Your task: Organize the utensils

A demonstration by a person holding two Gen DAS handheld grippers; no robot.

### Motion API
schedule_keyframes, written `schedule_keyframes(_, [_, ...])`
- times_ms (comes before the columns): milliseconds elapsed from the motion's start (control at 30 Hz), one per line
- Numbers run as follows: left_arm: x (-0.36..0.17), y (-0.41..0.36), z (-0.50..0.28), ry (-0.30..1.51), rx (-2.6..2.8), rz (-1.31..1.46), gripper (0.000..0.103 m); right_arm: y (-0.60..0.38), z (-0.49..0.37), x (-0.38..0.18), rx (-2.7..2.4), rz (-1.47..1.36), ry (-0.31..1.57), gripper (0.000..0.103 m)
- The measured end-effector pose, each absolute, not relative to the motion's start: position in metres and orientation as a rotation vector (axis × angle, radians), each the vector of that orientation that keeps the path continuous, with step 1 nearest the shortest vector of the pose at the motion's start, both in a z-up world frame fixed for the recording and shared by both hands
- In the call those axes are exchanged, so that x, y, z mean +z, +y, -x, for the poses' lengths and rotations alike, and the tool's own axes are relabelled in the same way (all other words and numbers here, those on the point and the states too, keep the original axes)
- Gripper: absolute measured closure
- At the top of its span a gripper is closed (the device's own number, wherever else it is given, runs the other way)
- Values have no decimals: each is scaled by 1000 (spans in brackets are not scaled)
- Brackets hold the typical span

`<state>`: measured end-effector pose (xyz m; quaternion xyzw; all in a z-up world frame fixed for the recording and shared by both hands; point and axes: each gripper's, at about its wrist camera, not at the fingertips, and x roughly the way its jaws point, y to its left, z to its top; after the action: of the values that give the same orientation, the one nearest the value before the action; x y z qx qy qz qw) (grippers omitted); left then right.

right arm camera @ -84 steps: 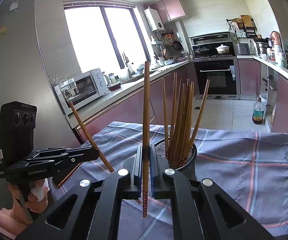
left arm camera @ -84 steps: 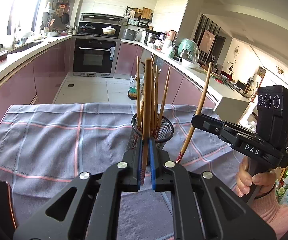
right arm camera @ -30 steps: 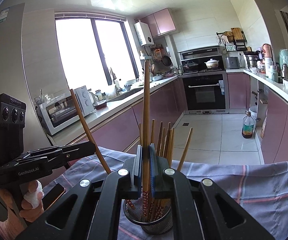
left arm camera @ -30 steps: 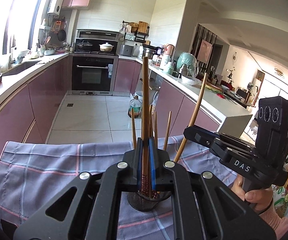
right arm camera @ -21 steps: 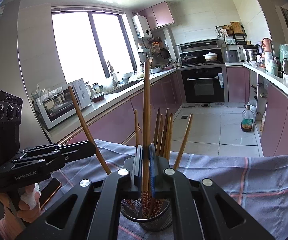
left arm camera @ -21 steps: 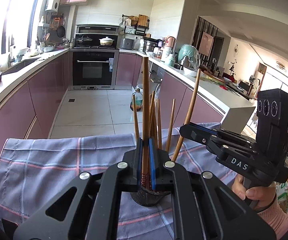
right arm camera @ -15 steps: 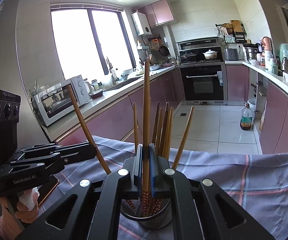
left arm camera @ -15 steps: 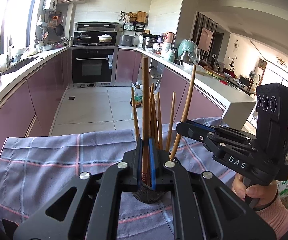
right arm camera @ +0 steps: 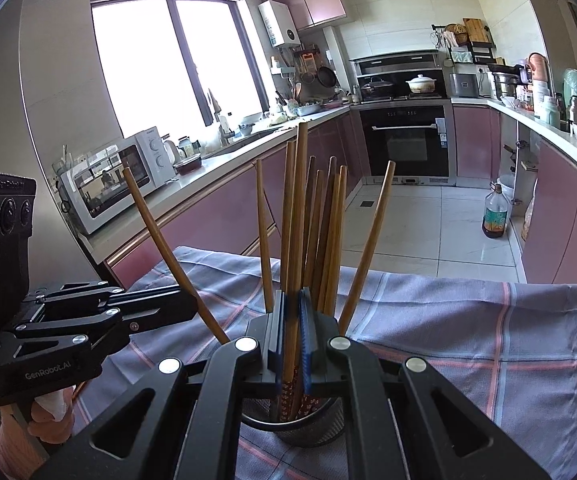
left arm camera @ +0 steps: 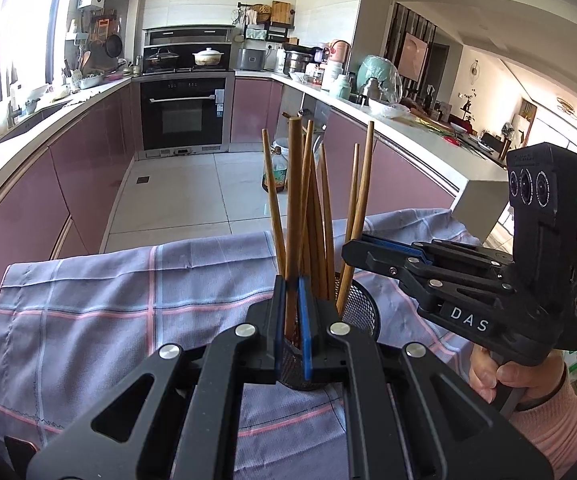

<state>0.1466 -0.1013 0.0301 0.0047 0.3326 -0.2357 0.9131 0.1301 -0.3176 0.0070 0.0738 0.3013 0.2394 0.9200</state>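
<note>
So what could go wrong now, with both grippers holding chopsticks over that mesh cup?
The left gripper and right gripper crowd the same mesh cup, so they might bump. The cup is already full of chopsticks; the new ones may jam or knock others askew. Pushing sideways could tip it on the cloth.

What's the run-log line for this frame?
left gripper: shut on chopstick | right gripper: shut on chopstick | both over holder

The mesh holder (right arm camera: pixel 294 426) stands on the cloth (right arm camera: pixel 468 332), directly below the right gripper (right arm camera: pixel 293 336). Chopsticks (right arm camera: pixel 324 232) stand inside it. The left gripper (right arm camera: pixel 192 304) lies to its left.
</note>
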Motion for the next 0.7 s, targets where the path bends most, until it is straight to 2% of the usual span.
schedule_keyframes(700, [4, -104, -167, 737, -469, 2, 94, -316, -133, -5, 468, -139, 656, 95])
